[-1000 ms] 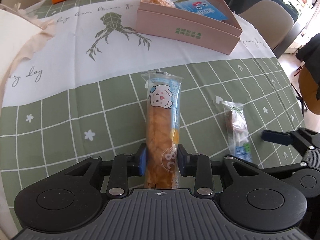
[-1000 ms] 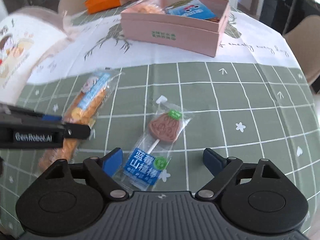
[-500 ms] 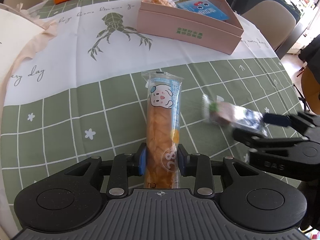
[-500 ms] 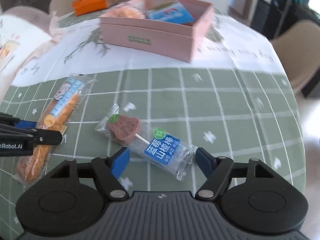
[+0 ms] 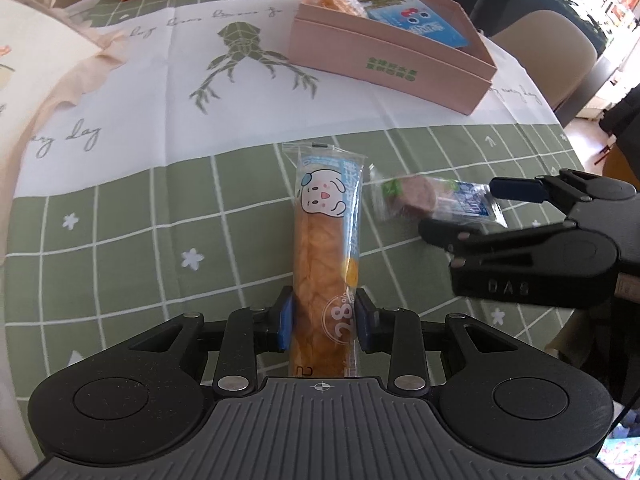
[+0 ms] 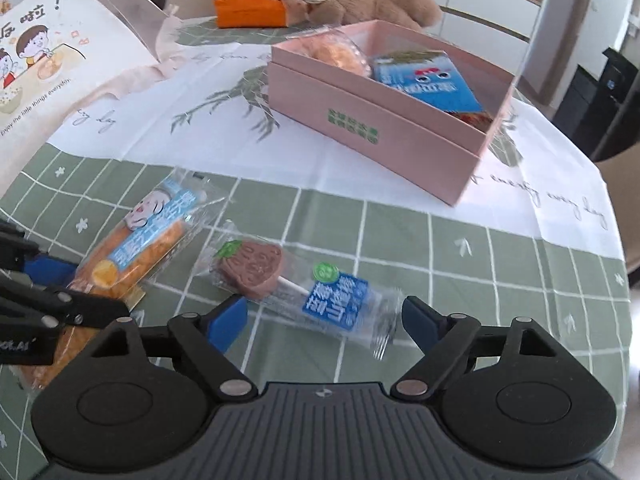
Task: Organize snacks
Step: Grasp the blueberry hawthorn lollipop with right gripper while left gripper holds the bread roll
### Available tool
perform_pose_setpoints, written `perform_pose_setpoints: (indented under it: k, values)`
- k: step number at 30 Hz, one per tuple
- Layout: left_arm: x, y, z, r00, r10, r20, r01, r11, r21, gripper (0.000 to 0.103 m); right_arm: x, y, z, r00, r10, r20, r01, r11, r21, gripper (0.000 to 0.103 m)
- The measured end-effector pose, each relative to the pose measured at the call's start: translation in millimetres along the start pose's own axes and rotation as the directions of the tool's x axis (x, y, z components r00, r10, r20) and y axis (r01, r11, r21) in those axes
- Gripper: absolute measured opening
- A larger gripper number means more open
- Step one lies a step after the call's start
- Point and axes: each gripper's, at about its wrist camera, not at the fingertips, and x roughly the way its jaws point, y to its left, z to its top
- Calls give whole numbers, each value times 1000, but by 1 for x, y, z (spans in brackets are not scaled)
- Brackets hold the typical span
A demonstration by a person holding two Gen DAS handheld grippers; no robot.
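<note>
Left gripper [image 5: 321,320] clamps the bread stick packet [image 5: 326,256] lying on the green checked tablecloth [image 5: 120,248]. Right gripper [image 6: 325,318], jaws apart, straddles the lollipop packet [image 6: 296,286] beside it. Beyond stands the pink box [image 6: 384,136] holding snacks, with a plush toy [image 6: 360,0] behind.

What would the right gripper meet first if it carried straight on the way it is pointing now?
Probably the lollipop packet, lying crosswise between the open right gripper's fingers. Beyond it lies bare tablecloth, then the pink box; depth is uncertain.
</note>
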Motion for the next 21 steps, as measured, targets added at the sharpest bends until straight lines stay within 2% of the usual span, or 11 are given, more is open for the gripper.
perform_pose_setpoints:
  k: [2,4,5,8,11,14,18,21]
  values:
    - [-1,2,-1,1000,4,1,-4,1000,-4,35,1,0,2,1000,25,4,-25,999,23,76]
    - [-1,4,-1,1000,2,0,-2,1000,-5,35,-2,3,4,1000,21,5,-21,999,29,55]
    - [-1,3,-1,1000,3,0,-3,1000,-3,35,-4,5,5,999,33,-1,-32,999,32,53]
    - [-1,3,-1,1000,6,1,-6,1000,3,35,-11,7,4,990,136,-32,-134,990,48,51]
    - [-1,3,-1,1000,5,0,-5,1000,-1,35,-11,15,7,996,93,-10,-93,996,13,51]
    - [-1,4,-1,1000,1,-1,-1,1000,-3,36,-1,18,17,999,39,22,-39,999,1,56]
    - [-1,4,0,1000,0,-7,0,1000,-1,37,20,17,32,998,61,20,-61,998,15,61]
    - [1,4,4,1000,4,-12,-4,1000,1,38,15,21,31,997,82,2,-82,997,-9,38]
